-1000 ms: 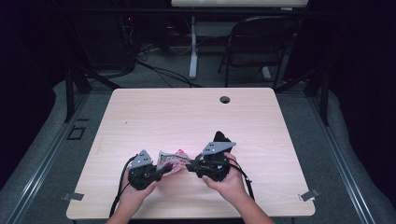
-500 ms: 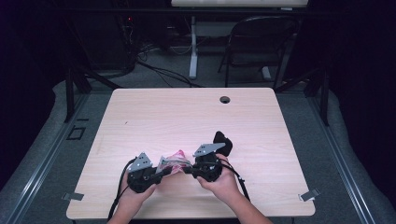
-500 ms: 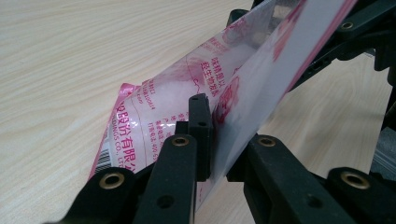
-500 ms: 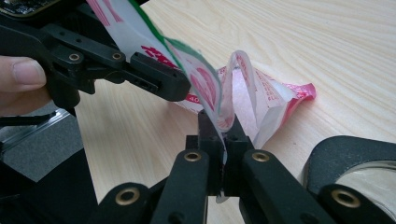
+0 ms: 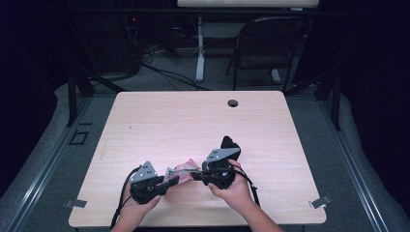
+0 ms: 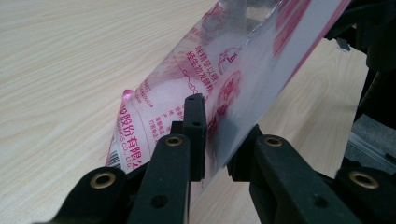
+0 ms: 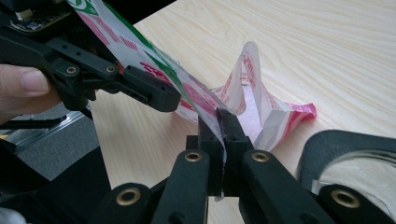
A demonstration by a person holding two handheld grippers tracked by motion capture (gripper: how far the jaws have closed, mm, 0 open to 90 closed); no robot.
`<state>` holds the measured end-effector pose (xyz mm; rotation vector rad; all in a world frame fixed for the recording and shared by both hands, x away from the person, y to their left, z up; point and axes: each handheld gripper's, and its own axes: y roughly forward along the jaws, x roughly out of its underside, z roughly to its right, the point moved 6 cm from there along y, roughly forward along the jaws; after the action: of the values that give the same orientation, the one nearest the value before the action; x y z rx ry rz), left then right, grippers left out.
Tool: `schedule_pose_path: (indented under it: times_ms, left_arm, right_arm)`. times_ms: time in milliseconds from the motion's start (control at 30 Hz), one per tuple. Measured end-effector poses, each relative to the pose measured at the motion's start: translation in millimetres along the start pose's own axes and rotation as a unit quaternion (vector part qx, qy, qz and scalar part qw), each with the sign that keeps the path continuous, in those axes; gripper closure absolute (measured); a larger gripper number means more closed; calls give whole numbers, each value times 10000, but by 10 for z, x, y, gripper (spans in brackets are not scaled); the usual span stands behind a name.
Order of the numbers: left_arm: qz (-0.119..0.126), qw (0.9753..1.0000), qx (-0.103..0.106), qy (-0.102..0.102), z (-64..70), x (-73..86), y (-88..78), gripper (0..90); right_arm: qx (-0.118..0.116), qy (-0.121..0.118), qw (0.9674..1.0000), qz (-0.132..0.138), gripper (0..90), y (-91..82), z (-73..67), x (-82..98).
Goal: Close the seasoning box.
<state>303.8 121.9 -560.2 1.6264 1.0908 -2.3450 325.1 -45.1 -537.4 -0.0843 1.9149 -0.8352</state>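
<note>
A pink and white printed plastic bag (image 5: 183,168) is stretched between the two grippers near the table's front edge. My left gripper (image 5: 170,181) is shut on one edge of the bag (image 6: 187,84), and the film runs up between its jaws (image 6: 215,140). My right gripper (image 5: 196,175) is shut on the other edge, its jaws (image 7: 218,123) pressed flat together on the film. Beyond them the bag (image 7: 261,116) bulges and rests on the wood. The right gripper view also has the left gripper (image 7: 159,95) at its upper left, a thumb beside it.
A black roll (image 5: 229,144) lies on the table just behind the right gripper, and appears at the lower right as a black ring (image 7: 336,137). The wooden table (image 5: 193,121) has a cable hole (image 5: 233,103) at the back. A chair (image 5: 270,43) stands beyond.
Both grippers have shifted slightly toward the table's front edge with the bag held between them. Both grips are unchanged.
</note>
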Motion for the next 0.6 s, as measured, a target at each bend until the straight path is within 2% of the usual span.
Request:
schedule_pose_path:
  times_ms: [67, 133, 167, 233, 300, 333, 367, 433, 467, 600]
  left_arm:
    - [-31, 9999, -101, 86, -11, 18, 25, 751]
    - [-37, 9992, -343, 220, -60, 52, 55, 639]
    - [13, 9990, -390, 229, -87, 65, 69, 582]
    - [37, 9993, -345, 163, -116, 87, 83, 523]
    - [-104, 9994, -281, 181, -128, 130, 114, 471]
    - [-273, 9988, -303, 265, -141, 167, 138, 436]
    - [-460, 9978, -330, 343, -154, 208, 156, 425]
    - [-559, 9971, -321, 397, -170, 267, 200, 427]
    - [-557, 9965, -392, 476, -187, 284, 218, 424]
    - [-571, 9967, -404, 406, -227, 317, 248, 385]
  right_arm:
    - [-1, 8, 10000, -4, 900, -16, 12, 5]
    - [-22, 40, 10000, -14, 900, -29, 20, 8]
    - [-19, 35, 10000, -14, 900, -34, 25, 8]
    - [-27, 56, 10000, -11, 900, -36, 30, 10]
    - [-33, 67, 10000, 0, 900, -35, 32, 11]
    - [-30, 64, 10000, -18, 900, -40, 35, 12]
    - [-24, 63, 10000, -21, 900, -42, 39, 13]
    - [-24, 97, 9999, 10, 900, -47, 49, 14]
    - [-46, 115, 9999, 8, 900, -51, 57, 16]
    - [-50, 189, 9998, 57, 900, -62, 81, 15]
